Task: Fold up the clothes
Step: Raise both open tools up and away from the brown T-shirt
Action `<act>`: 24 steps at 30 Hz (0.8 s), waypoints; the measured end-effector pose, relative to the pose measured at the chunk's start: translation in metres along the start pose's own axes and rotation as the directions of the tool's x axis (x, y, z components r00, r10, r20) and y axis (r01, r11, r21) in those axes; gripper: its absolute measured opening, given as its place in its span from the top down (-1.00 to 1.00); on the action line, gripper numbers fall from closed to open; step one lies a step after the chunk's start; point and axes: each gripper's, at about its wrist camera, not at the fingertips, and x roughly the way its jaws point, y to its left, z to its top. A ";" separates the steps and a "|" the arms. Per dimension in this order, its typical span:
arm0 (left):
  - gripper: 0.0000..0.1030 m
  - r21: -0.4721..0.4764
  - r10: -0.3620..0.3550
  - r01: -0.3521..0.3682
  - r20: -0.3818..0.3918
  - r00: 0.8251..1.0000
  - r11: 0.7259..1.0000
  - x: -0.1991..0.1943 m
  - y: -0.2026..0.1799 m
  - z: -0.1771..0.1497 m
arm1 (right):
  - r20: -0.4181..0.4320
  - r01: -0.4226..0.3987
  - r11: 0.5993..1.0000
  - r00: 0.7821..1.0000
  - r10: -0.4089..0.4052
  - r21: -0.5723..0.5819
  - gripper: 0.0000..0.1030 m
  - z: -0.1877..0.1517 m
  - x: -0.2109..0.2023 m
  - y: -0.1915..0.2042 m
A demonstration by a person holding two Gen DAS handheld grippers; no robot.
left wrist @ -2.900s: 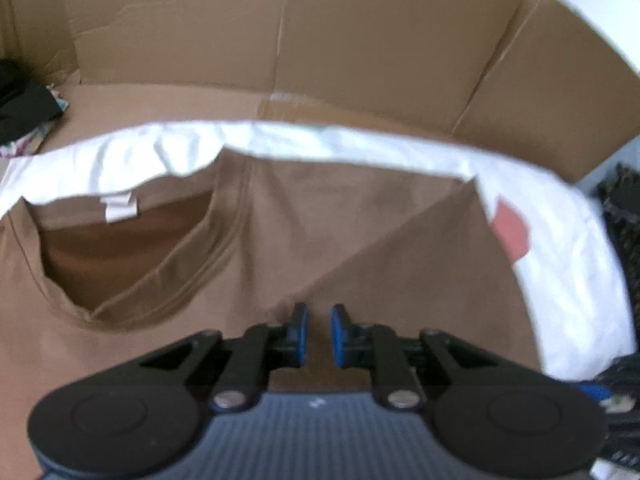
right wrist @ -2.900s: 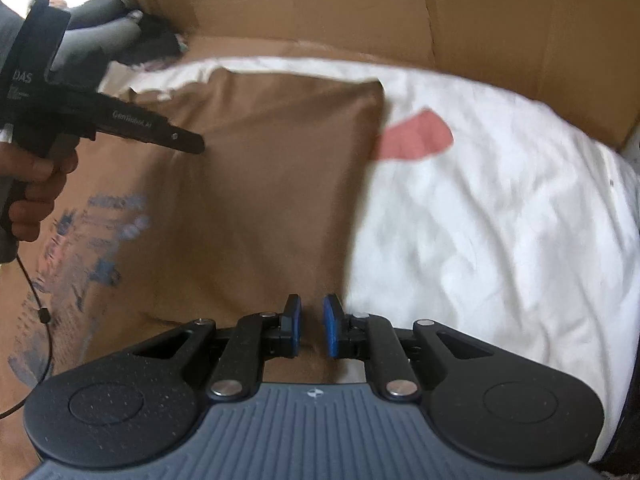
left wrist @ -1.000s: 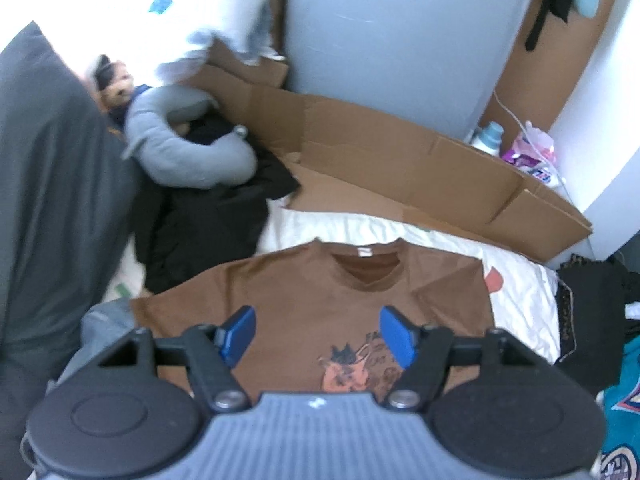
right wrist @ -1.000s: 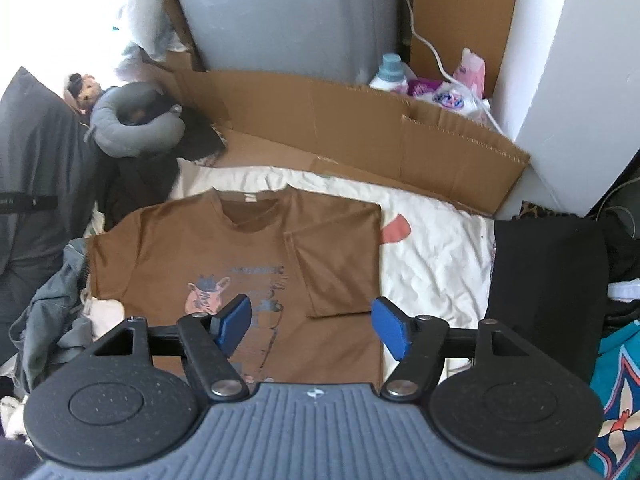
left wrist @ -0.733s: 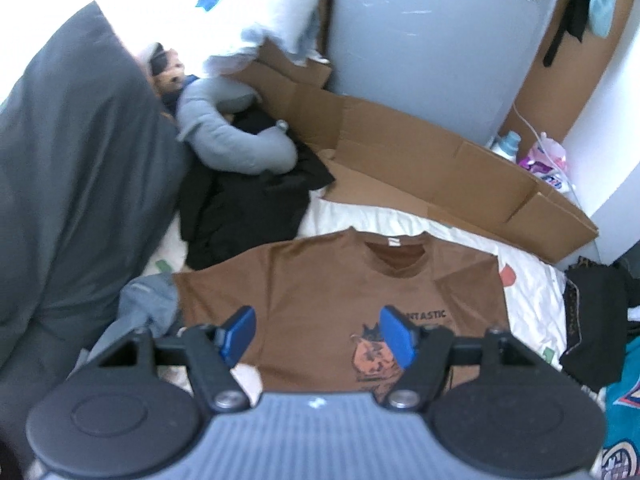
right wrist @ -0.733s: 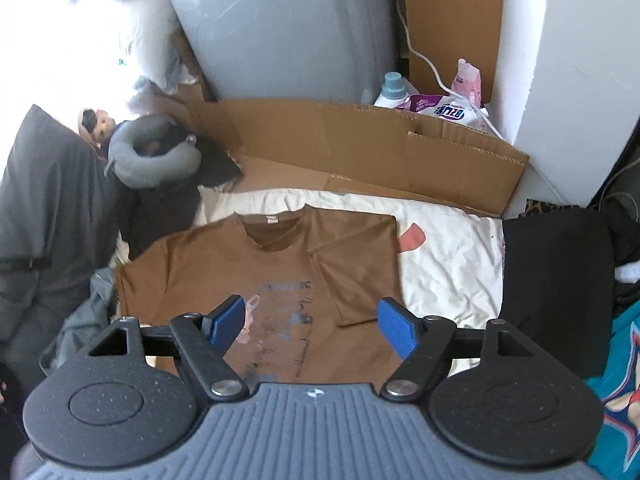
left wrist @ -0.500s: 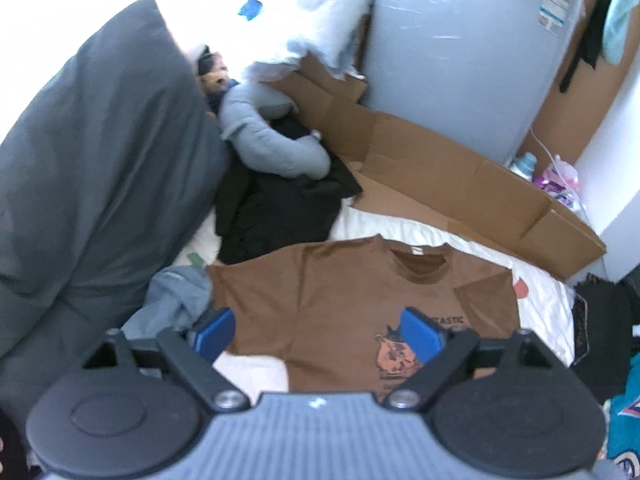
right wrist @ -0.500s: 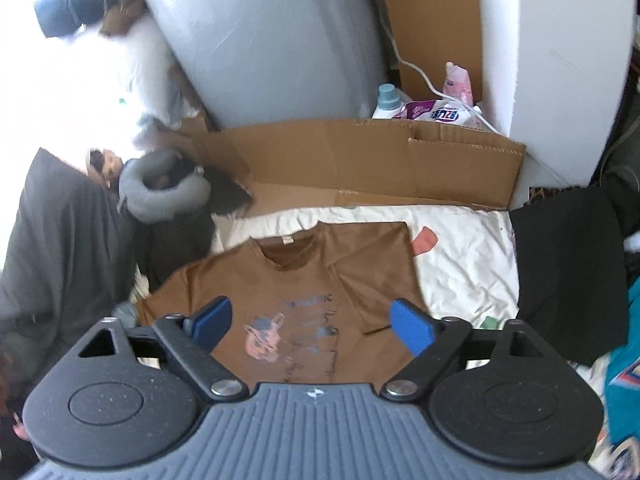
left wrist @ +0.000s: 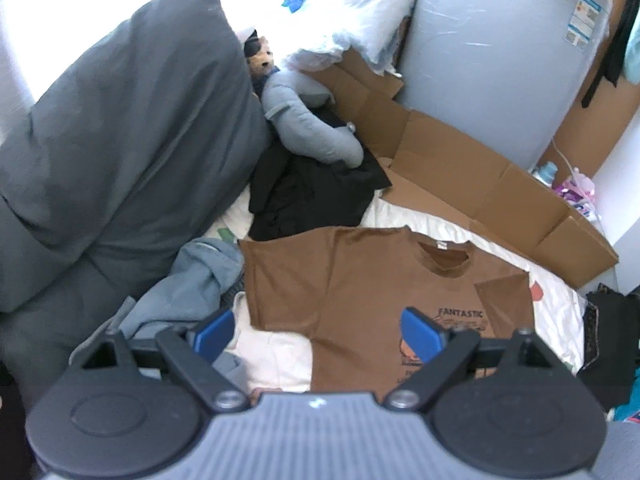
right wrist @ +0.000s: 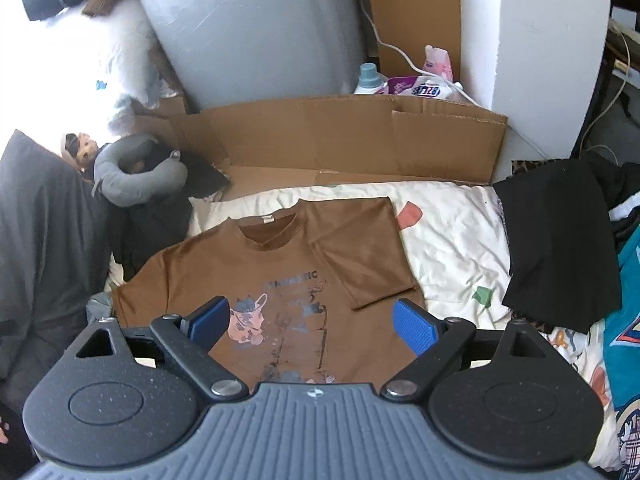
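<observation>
Left gripper (left wrist: 318,332), right gripper (right wrist: 312,320) spread, empty, above brown T-shirt (right wrist: 280,264).

We see both tools w/ identical build: left gripper (left wrist: 318,334) and right gripper (right wrist: 314,322) have black linkage arms, silver pivot screws, blue ribbed pads, round black discs, grey ridged body w/ small white mark.

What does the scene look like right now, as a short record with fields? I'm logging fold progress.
garment: brown T-shirt, flat on white sheet, print up
right sleeve: folded in over the body
left sleeve: spread out flat
left gripper: open, holds nothing
right gripper: open, holds nothing
nearby: black cloth, cardboard
</observation>
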 end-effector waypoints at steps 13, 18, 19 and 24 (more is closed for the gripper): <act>-0.81 -0.063 0.014 -0.011 0.041 0.999 0.998 0.020 0.034 -0.025 | -0.001 -0.004 0.997 1.000 0.004 -0.074 -0.85 -0.016 0.037 0.041; -0.80 -0.086 0.037 -0.031 0.064 0.997 0.996 0.040 0.043 -0.030 | -0.023 -0.026 0.994 0.999 0.024 -0.102 -0.85 -0.021 0.064 0.049; -0.80 -0.093 0.035 -0.029 0.071 0.997 0.995 0.045 0.044 -0.031 | -0.027 -0.032 0.994 0.999 0.029 -0.108 -0.85 -0.023 0.070 0.051; -0.79 -0.075 0.031 -0.022 0.111 0.993 0.997 0.073 0.046 -0.043 | -0.050 -0.098 0.988 0.994 0.093 -0.118 -0.85 -0.033 0.102 0.055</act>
